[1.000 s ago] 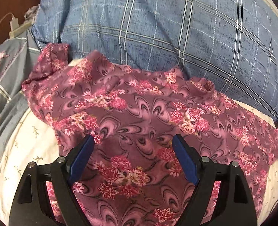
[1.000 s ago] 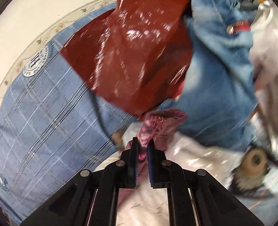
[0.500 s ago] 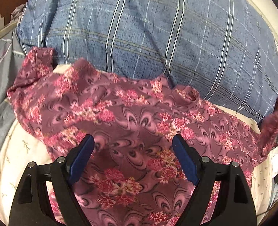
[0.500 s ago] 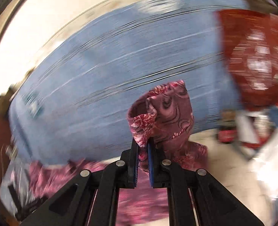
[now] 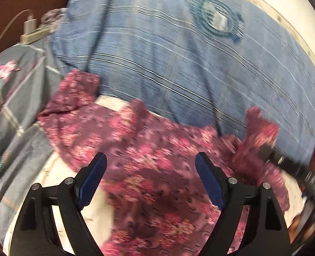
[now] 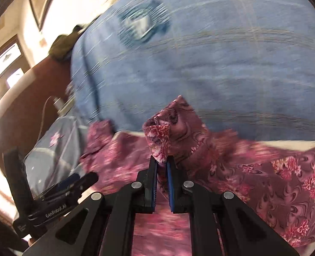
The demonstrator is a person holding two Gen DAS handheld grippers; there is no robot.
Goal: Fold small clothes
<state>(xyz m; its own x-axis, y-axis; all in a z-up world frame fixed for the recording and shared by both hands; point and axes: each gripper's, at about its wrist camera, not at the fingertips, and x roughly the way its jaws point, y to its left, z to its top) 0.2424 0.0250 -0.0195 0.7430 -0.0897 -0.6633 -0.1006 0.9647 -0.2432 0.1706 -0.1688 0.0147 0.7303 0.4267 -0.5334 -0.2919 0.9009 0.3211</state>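
Floral garment (image 5: pixel 149 170): maroon with pink flowers, spread rumpled over the cream bedsheet (image 5: pixel 57 170); far edge touching the blue plaid pillow (image 5: pixel 178 64) at 12 o'clock.
Right gripper (image 6: pixel 162 162): clamped on a raised corner of the garment, at 3 o'clock in the left wrist view.
Left gripper (image 5: pixel 151 164): fingers wide apart, hovering over mid-cloth, holding nothing.
Grey quilt (image 5: pixel 12 98): bunched at 9 o'clock, just beside the sleeve.
Risk, slip: thin pinch likely to pull free on a quick swing; both views blurred.
Risk, drag: unpinned body likely to slide along, skewing the fold.
Risk, snag: sleeve at 10 o'clock may catch against pillow or quilt.
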